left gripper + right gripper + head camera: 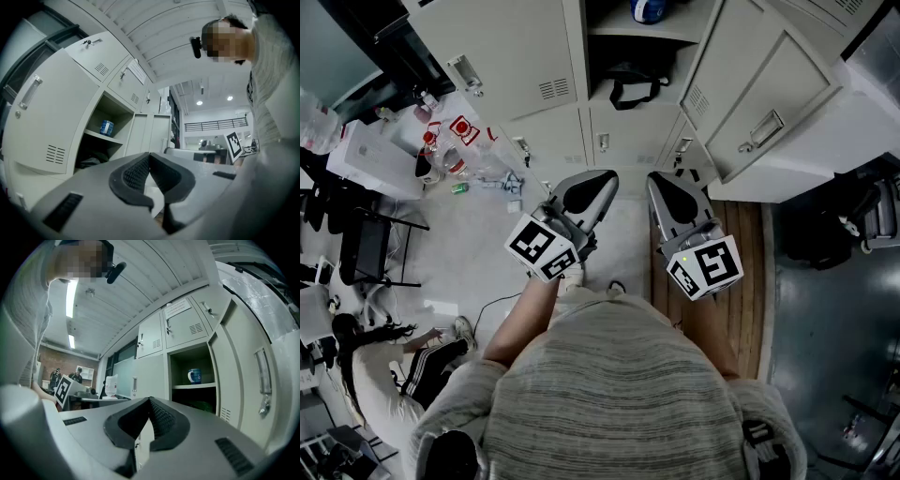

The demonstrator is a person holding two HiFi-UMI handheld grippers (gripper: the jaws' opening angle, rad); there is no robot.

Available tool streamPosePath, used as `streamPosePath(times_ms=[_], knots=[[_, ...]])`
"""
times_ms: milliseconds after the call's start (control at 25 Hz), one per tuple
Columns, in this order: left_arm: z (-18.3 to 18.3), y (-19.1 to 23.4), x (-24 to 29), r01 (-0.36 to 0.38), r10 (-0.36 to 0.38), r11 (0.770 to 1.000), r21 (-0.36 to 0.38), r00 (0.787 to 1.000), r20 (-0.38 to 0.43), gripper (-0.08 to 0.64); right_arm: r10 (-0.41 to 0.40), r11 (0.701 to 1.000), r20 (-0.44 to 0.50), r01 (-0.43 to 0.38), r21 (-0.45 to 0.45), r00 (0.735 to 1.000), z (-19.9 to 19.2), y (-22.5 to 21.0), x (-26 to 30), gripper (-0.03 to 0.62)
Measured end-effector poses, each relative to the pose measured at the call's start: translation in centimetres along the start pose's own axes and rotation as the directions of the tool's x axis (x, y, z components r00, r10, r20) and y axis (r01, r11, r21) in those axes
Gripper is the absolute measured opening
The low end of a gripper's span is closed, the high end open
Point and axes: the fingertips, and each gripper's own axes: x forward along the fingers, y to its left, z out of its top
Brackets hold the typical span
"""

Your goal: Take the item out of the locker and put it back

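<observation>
**Tongs.** The left tongs (598, 178) are clenched: in the left gripper view the two ribbed black pads meet at their tips with nothing between them. The right tongs (662, 180) are likewise clenched and empty, with the pads together at the tips in the right gripper view. Both tongs are held side by side, near each other but not touching. They point toward the pale grey metal locker bank (609, 131) and stand clear of it.

**Locker.** One compartment is open. Its pale grey metal door (502, 66) is swung out to the left in the head view. A second door (764, 108) stands ajar at the right. A shelf (194, 386) divides the open compartment into an upper and a lower space.

**Contents.**
- The blue ceramic mug (194, 376) stands upright on the shelf in the upper space. Neither tongs touch it.
- The black fabric bag with carry handles (633, 86) lies in the lower space, under the shelf.

**Surroundings.**
- A strip of brown wooden flooring (745, 244) runs below the right tongs in the head view.
- Clear plastic bottles with red labels (445, 141) stand on the pale floor at the left.
- A person (398, 366) sits on the floor at the lower left.
</observation>
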Motion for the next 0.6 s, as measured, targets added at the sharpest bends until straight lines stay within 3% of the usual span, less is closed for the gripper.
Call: streamPosePath(times_ms=[600], knots=[[-1.2, -0.7, 0.4, -0.005, 0.004, 1.0, -0.018, 0.999, -0.035, 0.006, 0.025, 0.999, 0.001, -0.025, 0.03, 1.0, -0.5, -0.1, -0.3, 0.023]])
